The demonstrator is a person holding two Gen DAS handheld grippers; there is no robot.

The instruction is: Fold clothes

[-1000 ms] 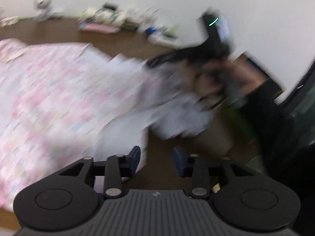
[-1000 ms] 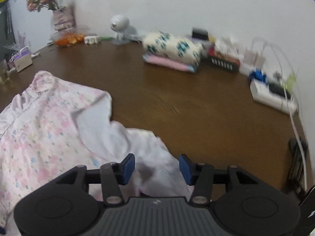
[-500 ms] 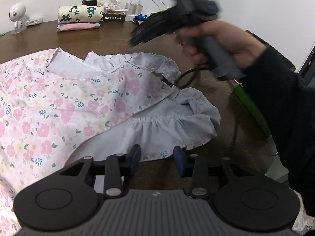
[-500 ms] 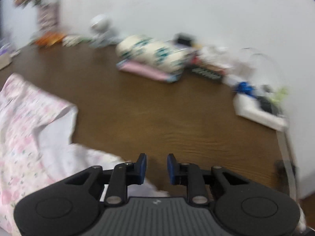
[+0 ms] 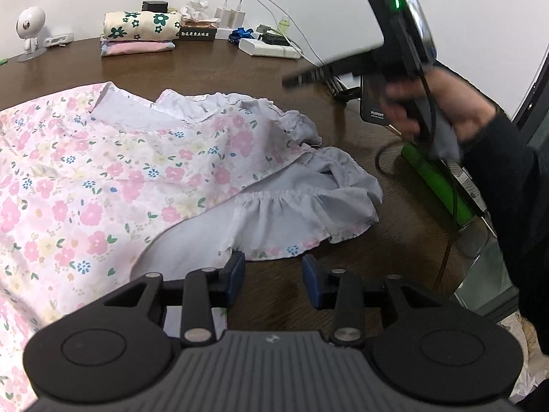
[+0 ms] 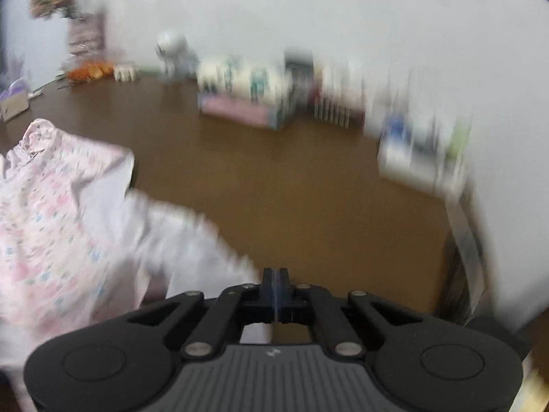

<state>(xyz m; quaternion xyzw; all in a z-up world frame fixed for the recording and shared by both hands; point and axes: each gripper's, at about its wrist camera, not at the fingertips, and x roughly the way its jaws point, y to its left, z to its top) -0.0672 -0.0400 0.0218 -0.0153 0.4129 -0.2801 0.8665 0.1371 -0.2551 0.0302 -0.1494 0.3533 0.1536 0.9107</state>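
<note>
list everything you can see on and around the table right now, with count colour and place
floral garment: 1, pink flowers on white with pale lining, spread over the table's left half, ruffled sleeve toward the left gripper
table: 1, dark brown wood
folded clothes: 1 stack, cream with green flowers over pink, far edge by the wall
small camera: 1, white, far left corner
tissue box: 1, black, beside the stack
power strip: 1, white, far right with chargers and cables
flower vase: 1, blurred, far left corner
left gripper: 1, black with blue pads, open, nothing between them
right gripper: 1, black, shut, in the person's hand
</note>
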